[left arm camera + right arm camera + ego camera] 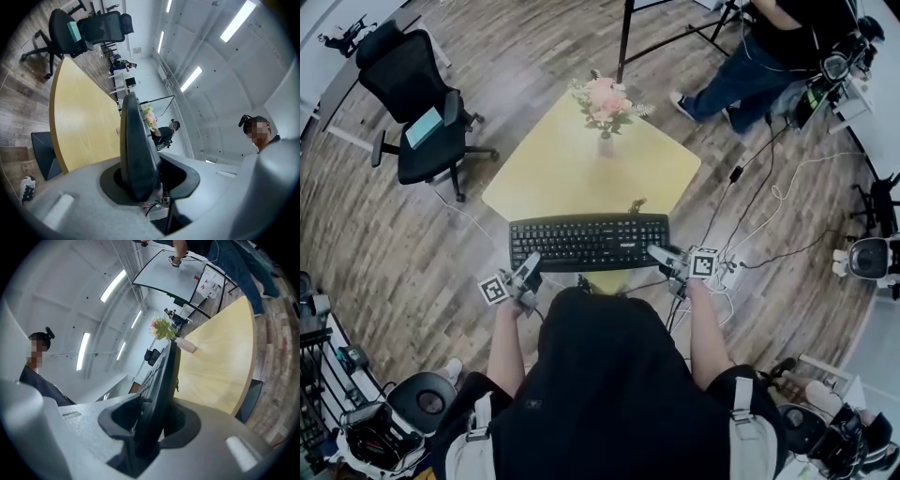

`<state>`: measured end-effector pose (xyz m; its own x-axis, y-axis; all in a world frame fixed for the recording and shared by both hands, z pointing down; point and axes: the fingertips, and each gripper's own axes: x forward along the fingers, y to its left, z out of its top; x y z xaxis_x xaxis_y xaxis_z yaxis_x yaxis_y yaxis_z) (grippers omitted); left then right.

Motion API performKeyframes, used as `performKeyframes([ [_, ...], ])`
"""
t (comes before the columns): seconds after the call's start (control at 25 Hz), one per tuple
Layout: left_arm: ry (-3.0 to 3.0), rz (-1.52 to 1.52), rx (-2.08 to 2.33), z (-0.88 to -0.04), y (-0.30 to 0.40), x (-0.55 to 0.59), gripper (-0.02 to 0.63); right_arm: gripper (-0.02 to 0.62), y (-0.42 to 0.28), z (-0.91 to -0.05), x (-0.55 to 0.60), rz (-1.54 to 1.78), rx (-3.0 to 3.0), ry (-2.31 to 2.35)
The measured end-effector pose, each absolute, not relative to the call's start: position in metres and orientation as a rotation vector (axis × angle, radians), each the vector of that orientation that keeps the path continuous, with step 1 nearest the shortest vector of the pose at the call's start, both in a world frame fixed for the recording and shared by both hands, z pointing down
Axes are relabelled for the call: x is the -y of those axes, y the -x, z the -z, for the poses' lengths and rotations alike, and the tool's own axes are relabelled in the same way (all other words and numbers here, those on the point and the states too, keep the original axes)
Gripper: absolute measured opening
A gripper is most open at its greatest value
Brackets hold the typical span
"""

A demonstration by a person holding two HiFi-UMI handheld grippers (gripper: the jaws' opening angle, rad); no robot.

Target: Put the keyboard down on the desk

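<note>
Clenching one keyboard point(589, 242) by its ends, left tool point(530, 266) and right tool point(660, 253) showed together only in the head view, over one worktop point(553, 173) bearing one vase point(606, 143).

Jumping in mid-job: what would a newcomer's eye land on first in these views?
The black keyboard dominates the centre, clamped at its two ends by the left gripper and the right gripper, over the near edge of the yellow desk. Next comes the vase of pink flowers standing at the desk's far side.
</note>
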<state>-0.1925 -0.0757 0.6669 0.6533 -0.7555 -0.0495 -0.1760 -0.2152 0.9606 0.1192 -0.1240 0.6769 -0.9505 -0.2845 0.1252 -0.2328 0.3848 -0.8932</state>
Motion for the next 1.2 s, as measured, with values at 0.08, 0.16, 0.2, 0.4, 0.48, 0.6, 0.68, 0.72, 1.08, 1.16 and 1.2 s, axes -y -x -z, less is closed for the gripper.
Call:
performKeyframes([
  [0.08,-1.737,0.634,0.746,-0.670,0.198,0.086,0.089,0.126,-0.114,-0.680,0.131,1.648,-2.569,0.496],
  [0.16,-1.727,0.625,0.742,-0.674,0.203,0.094,0.089,0.127,-0.109,-0.683,0.139,1.646,-2.569,0.513],
  [0.2,-1.724,0.617,0.742,-0.677,0.206,0.099,0.089,0.127,-0.106,-0.684,0.142,1.650,-2.564,0.520],
  [0.4,-1.723,0.583,0.724,-0.691,0.220,0.121,0.091,0.129,-0.093,-0.697,0.157,1.685,-2.517,0.541],
  [0.48,-1.715,0.572,0.714,-0.697,0.222,0.128,0.091,0.129,-0.091,-0.703,0.161,1.691,-2.520,0.568],
  [0.6,-1.698,0.551,0.711,-0.706,0.223,0.134,0.092,0.130,-0.092,-0.713,0.160,1.732,-2.473,0.586],
  [0.68,-1.701,0.535,0.707,-0.710,0.224,0.139,0.092,0.130,-0.091,-0.719,0.162,1.744,-2.451,0.593],
  [0.72,-1.700,0.529,0.703,-0.712,0.225,0.143,0.094,0.130,-0.090,-0.723,0.164,1.751,-2.443,0.598],
  [1.08,-1.616,0.490,0.687,-0.736,0.232,0.169,0.097,0.132,-0.077,-0.752,0.182,1.869,-2.335,0.621],
  [1.16,-1.608,0.479,0.688,-0.742,0.234,0.173,0.097,0.132,-0.076,-0.758,0.185,1.880,-2.326,0.622],
  [1.2,-1.606,0.474,0.689,-0.745,0.234,0.175,0.097,0.132,-0.075,-0.760,0.187,1.883,-2.324,0.622],
])
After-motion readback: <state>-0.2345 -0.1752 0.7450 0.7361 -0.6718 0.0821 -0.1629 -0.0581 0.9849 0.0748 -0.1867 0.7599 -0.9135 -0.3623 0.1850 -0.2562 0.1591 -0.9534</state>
